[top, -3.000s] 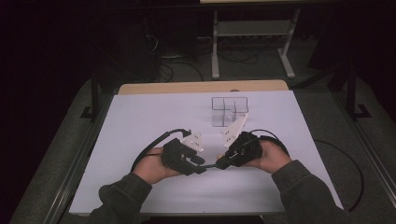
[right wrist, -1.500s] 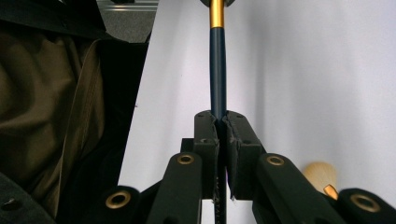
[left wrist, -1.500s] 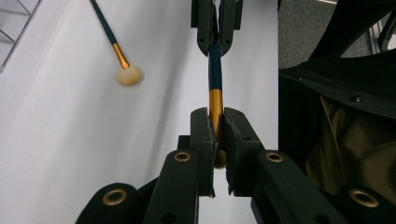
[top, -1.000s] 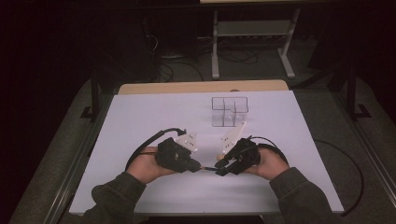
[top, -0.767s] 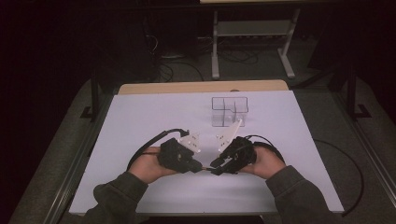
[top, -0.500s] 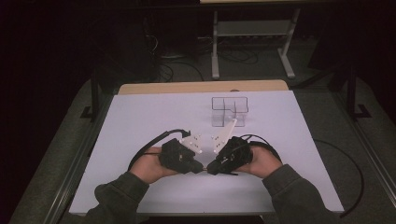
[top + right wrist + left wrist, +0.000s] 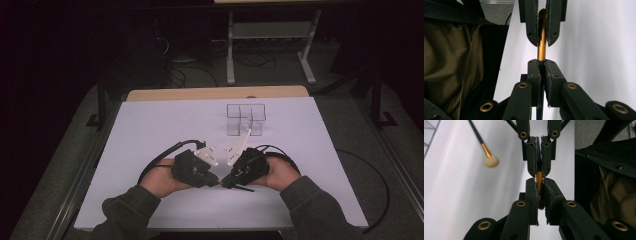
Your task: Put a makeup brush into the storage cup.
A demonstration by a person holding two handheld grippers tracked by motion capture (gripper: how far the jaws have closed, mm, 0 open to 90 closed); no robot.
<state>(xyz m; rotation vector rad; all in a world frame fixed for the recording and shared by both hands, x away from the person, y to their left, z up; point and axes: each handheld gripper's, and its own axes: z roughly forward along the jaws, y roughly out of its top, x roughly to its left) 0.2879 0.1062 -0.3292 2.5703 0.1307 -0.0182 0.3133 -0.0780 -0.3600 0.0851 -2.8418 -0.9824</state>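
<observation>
A makeup brush with a gold ferrule (image 7: 539, 178) spans the gap between my two grippers, which meet tip to tip near the table's front. My left gripper (image 7: 539, 182) pinches the gold ferrule (image 7: 541, 47) close to the pale bristles; its jaws have just been opening slightly, with the brush still pressed between the pads. My right gripper (image 7: 541, 63) holds the dark handle just behind the ferrule, and its jaws have just been closing on it. In the high view the left gripper (image 7: 215, 181) and right gripper (image 7: 227, 181) touch noses above the white table (image 7: 150, 130).
A second brush (image 7: 491, 161) with a pale round head and dark handle lies loose on the table, off to one side of the grippers. A clear compartment organizer (image 7: 246, 119) stands behind the hands. Cables loop from both grippers. A dark sleeve (image 7: 604, 170) hangs close.
My right hand has slid left toward the left hand until the jaw tips meet. The left hand has stayed put.
</observation>
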